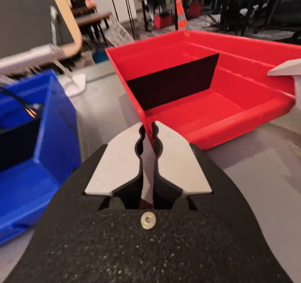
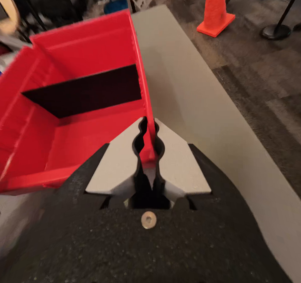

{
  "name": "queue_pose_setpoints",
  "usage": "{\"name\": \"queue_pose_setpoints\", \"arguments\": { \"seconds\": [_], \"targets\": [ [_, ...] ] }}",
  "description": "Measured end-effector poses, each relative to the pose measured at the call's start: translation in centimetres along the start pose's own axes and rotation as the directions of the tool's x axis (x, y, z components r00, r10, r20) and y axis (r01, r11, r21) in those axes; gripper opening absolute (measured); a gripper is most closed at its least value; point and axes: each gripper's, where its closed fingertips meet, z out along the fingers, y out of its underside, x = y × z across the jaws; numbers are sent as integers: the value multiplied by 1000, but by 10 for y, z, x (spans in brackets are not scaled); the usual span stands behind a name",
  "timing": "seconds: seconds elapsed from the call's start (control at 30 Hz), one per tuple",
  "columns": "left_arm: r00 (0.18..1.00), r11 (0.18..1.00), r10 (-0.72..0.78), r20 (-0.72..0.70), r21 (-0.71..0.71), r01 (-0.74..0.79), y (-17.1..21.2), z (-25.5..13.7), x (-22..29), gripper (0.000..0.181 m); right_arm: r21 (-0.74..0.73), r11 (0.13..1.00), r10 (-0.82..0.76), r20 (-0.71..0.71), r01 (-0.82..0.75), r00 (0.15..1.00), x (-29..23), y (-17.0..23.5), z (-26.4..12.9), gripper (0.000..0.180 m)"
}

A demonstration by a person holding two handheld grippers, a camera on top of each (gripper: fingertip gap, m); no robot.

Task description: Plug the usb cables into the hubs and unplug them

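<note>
A red bin point(image 1: 211, 112) with a black divider point(image 1: 171, 81) stands on the grey table point(image 1: 101, 112); its inside looks empty. My left gripper point(image 1: 148, 125) is closed on the bin's near left wall corner. My right gripper point(image 2: 149, 120) is closed on the right wall of the same red bin point(image 2: 73, 136), and its fingertip point(image 1: 285, 68) shows at the right edge of the left wrist view. A blue bin point(image 1: 53, 128) at the left holds a black cable with an orange-tipped end point(image 1: 31, 112). No hub is in view.
The table's right edge point(image 2: 244, 128) runs close beside the red bin, with carpet below. An orange cone point(image 2: 215, 9) and a stanchion base point(image 2: 276, 30) stand on the floor. A white stand base point(image 1: 76, 84) sits behind the blue bin. One gripper's finger ends stand about 20 cm off the other's.
</note>
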Motion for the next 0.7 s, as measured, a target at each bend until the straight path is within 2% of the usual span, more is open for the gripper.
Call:
{"name": "queue_pose_setpoints", "arguments": {
  "seconds": [0.07,0.17,0.33,0.43,0.57,0.63,0.7],
  "targets": [
    [999,998,-39,-34,-43,37,13,0,3,9,5,1000,-29,-8,29,1000,0,2,2,4],
    [998,998,-18,-67,-62,14,14,-4,6,11,2,1000,24,-34,-24,999,-1,2,3,7],
    [972,991,-75,-223,-124,48,10,-15,12,23,5,1000,-20,-65,20,998,0,2,-1,9],
    [949,997,-66,-308,-61,50,-12,-44,-10,24,102,995,9,-70,-2,997,0,-19,-19,14],
    [965,997,-53,-258,32,64,-35,-94,-101,28,333,943,-24,2,22,1000,-31,-67,-62,21],
    [988,996,-65,-143,55,74,-27,-112,-167,30,376,924,-118,110,69,987,-79,-73,-72,22],
    [997,996,-66,29,58,64,-3,-122,-234,34,343,933,-211,269,111,940,-146,-58,-73,22]
  ]
}}
